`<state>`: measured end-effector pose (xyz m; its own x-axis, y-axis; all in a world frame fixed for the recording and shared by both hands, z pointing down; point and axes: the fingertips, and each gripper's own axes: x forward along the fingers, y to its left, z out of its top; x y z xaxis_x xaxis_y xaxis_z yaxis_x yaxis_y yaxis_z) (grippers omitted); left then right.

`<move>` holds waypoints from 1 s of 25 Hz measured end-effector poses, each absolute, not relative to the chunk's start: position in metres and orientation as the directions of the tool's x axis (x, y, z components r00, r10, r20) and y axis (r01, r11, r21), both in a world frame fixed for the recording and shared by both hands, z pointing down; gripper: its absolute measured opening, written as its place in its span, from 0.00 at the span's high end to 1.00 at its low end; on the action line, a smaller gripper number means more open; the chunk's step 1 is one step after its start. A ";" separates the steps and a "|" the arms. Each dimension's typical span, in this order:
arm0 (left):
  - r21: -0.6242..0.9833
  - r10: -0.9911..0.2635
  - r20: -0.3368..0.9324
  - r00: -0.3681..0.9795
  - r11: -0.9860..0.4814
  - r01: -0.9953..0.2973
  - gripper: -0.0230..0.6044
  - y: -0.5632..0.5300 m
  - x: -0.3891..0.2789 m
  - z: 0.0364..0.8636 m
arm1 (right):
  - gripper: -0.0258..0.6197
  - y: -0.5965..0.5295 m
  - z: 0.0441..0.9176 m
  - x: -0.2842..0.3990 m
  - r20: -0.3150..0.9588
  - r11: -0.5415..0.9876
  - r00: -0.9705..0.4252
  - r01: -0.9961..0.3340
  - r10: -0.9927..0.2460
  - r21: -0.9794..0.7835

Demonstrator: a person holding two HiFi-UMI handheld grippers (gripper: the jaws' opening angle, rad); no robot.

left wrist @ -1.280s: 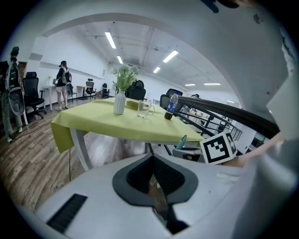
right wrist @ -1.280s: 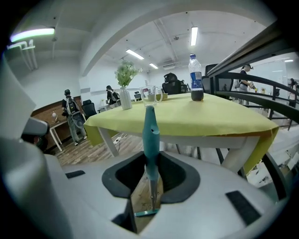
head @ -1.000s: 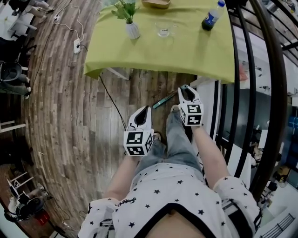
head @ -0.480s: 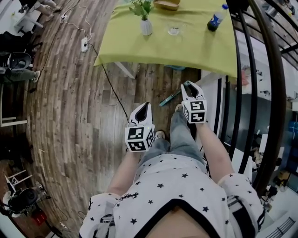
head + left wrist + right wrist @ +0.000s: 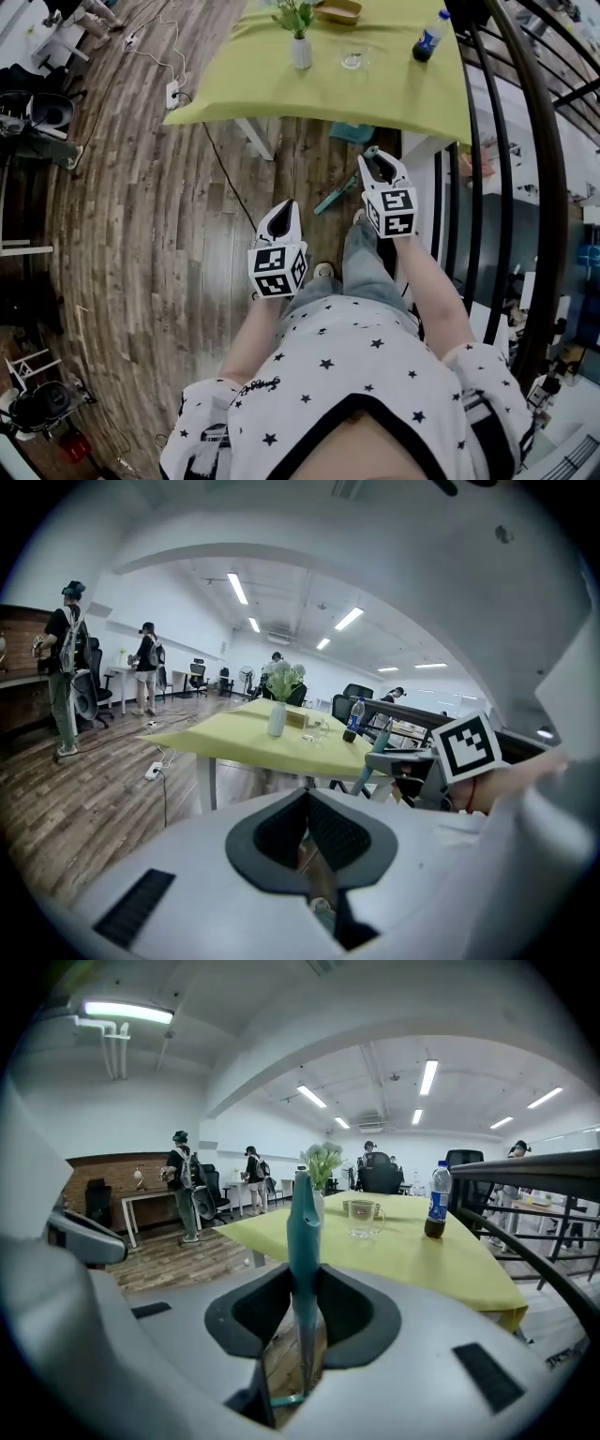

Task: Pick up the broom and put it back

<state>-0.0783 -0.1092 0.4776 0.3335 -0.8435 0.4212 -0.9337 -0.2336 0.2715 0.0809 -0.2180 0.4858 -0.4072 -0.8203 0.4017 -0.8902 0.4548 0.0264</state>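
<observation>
With the broom handle (image 5: 303, 1241) pinched in the right gripper (image 5: 372, 157), right of centre, and the left gripper (image 5: 287, 206) pressed together empty, pickup looks done; putting it back remains.

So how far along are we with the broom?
Done: the right gripper is clamped on the teal broom handle, so the pickup grip is made. In hand: the handle stands upright between its jaws, while the left gripper is shut and empty. Left: putting it back. Its brush end is out of view, and no storage spot is recognisable.
</observation>
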 end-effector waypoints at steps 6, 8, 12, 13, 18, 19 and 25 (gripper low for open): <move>0.266 -0.860 0.402 0.313 -0.217 -0.939 0.94 -0.083 -0.100 0.464 | 0.83 -0.198 0.450 0.050 0.360 0.486 -0.442 -0.873 -0.822 0.036; 0.264 -0.867 0.396 0.302 -0.207 -0.942 0.94 -0.075 -0.109 0.460 | 0.83 -0.191 0.439 0.040 0.344 0.496 -0.454 -0.867 -0.822 0.039; 0.262 -0.882 0.388 0.266 -0.171 -0.950 0.94 -0.063 -0.126 0.456 | 0.83 -0.185 0.418 0.019 0.317 0.522 -0.485 -0.852 -0.815 0.036; 0.262 -0.886 0.388 0.253 -0.157 -0.952 0.94 -0.061 -0.130 0.455 | 0.83 -0.185 0.414 0.014 0.312 0.532 -0.496 -0.846 -0.810 0.036; 0.255 -0.907 0.376 0.188 -0.094 -0.962 0.94 -0.055 -0.143 0.451 | 0.83 -0.188 0.403 -0.009 0.299 0.581 -0.547 -0.813 -0.782 0.032; 0.252 -0.911 0.373 0.177 -0.084 -0.964 0.94 -0.053 -0.146 0.450 | 0.83 -0.188 0.404 -0.014 0.298 0.588 -0.554 -0.808 -0.778 0.032; 0.241 -0.923 0.374 0.088 0.006 -0.970 0.94 -0.034 -0.180 0.456 | 0.83 -0.188 0.416 -0.049 0.307 0.625 -0.590 -0.781 -0.747 0.021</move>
<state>-0.1797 -0.0341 0.4556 0.0877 -0.9231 0.3743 -0.9705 0.0056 0.2411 -0.0492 -0.1885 0.4158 -0.5895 -0.7471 0.3072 -0.7807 0.6246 0.0206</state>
